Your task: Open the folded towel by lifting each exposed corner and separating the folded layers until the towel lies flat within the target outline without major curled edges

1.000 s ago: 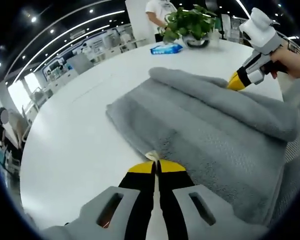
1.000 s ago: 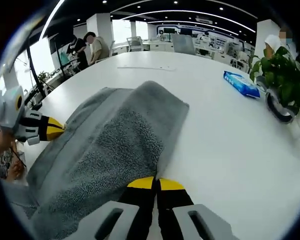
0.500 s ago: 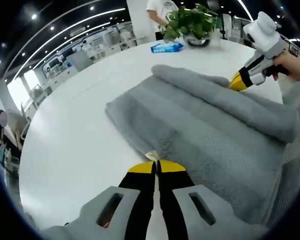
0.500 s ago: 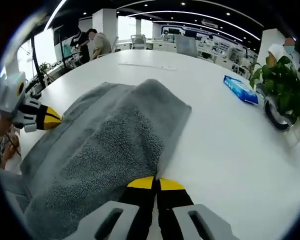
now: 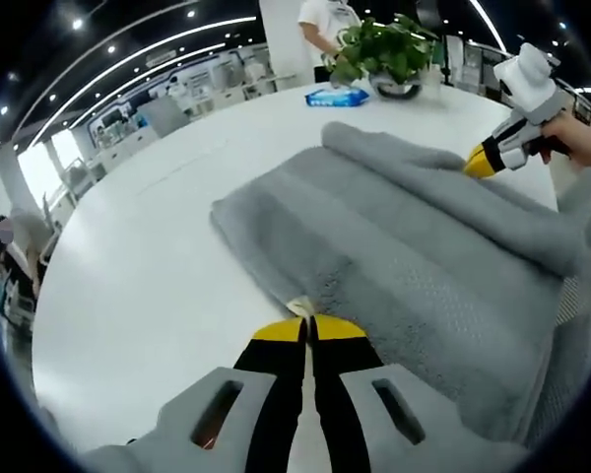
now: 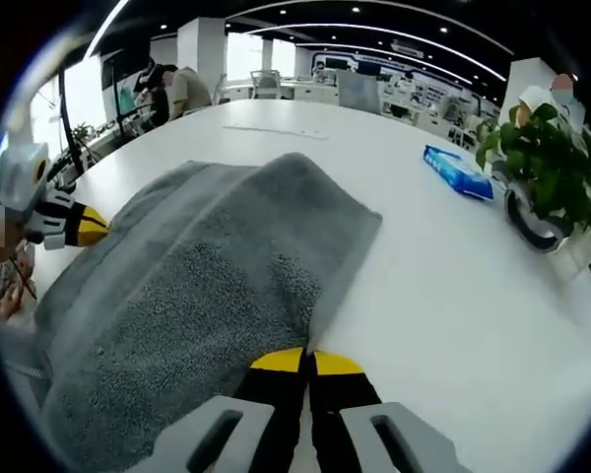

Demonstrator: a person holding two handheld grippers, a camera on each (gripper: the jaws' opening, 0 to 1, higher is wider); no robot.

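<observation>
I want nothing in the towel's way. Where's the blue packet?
In the right gripper view the blue packet lies on the white table, upper right, beyond the gray towel and just left of the potted plant.

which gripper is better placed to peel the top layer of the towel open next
Right, probably. The right gripper is shut on the folded-over upper layer of the grey towel; the left gripper pins the lower edge.

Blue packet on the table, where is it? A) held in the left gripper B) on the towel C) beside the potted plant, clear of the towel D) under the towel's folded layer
C: the blue packet lies on the white table near the potted plant, well apart from the grey towel; the left gripper view shows it likewise by the plant.
</observation>
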